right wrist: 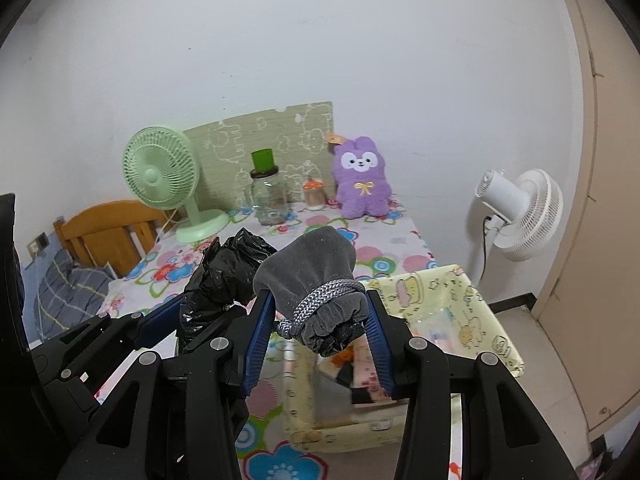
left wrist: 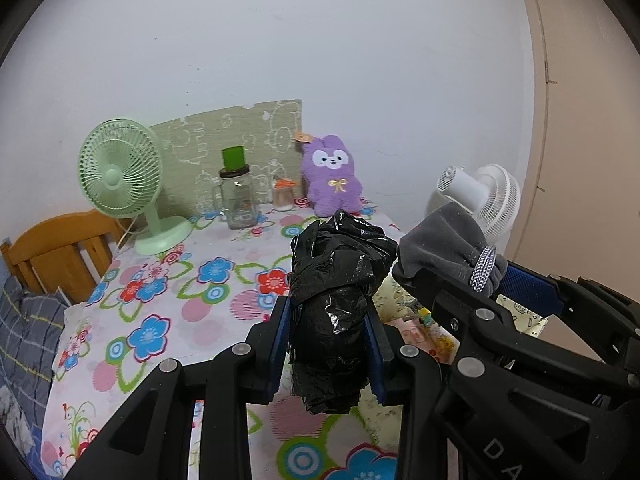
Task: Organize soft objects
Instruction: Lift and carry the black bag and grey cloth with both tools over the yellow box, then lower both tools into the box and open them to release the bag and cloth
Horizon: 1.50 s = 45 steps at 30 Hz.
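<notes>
My left gripper is shut on a crumpled black plastic bag, held upright above the flowered tablecloth. Just to its right, my right gripper is shut on a grey drawstring pouch with a braided grey-white cord. The pouch and right gripper show at the right of the left wrist view; the bag and left gripper show at the left of the right wrist view. A purple plush bunny stands at the table's far edge against the wall.
A yellow cartoon-print fabric box sits on the table's right side below the pouch, with items inside. At the back stand a green desk fan, a glass jar with green lid and a small jar. A white floor fan stands right; a wooden headboard left.
</notes>
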Available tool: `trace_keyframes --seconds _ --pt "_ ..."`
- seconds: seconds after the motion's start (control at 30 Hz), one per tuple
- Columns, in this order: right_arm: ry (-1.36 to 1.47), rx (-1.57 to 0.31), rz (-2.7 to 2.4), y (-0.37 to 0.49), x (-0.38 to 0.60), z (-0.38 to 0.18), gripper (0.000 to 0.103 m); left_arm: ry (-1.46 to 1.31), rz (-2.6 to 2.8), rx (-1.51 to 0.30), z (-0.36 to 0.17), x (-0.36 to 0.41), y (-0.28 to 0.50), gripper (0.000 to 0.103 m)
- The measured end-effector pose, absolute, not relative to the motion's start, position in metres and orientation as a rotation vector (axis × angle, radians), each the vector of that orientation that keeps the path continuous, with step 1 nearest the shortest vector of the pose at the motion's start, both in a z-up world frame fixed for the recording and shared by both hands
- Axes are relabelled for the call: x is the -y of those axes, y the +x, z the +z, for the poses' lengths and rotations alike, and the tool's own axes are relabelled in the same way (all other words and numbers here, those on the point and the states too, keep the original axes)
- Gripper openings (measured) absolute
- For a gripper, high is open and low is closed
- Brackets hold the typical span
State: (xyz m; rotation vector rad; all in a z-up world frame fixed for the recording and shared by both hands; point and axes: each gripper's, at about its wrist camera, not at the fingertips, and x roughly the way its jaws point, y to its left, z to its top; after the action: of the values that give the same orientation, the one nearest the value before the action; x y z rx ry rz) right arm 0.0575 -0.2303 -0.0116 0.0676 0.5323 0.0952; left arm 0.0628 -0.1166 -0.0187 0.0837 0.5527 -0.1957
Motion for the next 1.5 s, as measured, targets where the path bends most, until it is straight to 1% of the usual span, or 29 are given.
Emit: trace_keyframes --seconds 0.87,0.93,0.97,1.03,1.07,1.1,1.2,1.27,1.43,1.5 --pt "0.138 -0.606 -0.061 0.083 0.298 -0.044 0.049 0.152 -0.348 -0.644 -0.050 0.192 0.101 0.035" --pt "0.142 -0.614 -0.066 0.085 0.301 -0.047 0.049 0.157 -0.355 -0.656 -0.054 0.195 0.104 0.038" --pt "0.144 -0.618 -0.067 0.087 0.303 -0.049 0.049 0.160 -0.359 -0.663 -0.056 0.196 0.106 0.041" --pt "0.147 -0.628 -0.070 0.089 0.305 -0.052 0.049 0.165 -0.361 -0.673 -0.059 0.198 0.109 0.049" --pt "0.149 -0.632 -0.071 0.090 0.305 -0.054 0.049 0.167 -0.361 -0.676 -0.060 0.198 0.111 0.056" --pt "0.150 -0.634 -0.071 0.090 0.305 -0.056 0.049 0.171 -0.362 -0.678 -0.061 0.199 0.112 0.061" --pt "0.157 -0.639 -0.068 0.094 0.306 -0.058 0.049 0.179 -0.363 -0.682 -0.062 0.200 0.114 0.065" --pt "0.158 -0.643 -0.066 0.097 0.306 -0.059 0.049 0.184 -0.360 -0.689 -0.064 0.199 0.116 0.073" --pt "0.165 -0.655 -0.049 0.105 0.301 -0.064 0.049 0.195 -0.345 -0.697 -0.064 0.195 0.119 0.077" --pt "0.173 -0.657 -0.045 0.108 0.301 -0.065 0.049 0.198 -0.341 -0.696 -0.064 0.193 0.119 0.081"
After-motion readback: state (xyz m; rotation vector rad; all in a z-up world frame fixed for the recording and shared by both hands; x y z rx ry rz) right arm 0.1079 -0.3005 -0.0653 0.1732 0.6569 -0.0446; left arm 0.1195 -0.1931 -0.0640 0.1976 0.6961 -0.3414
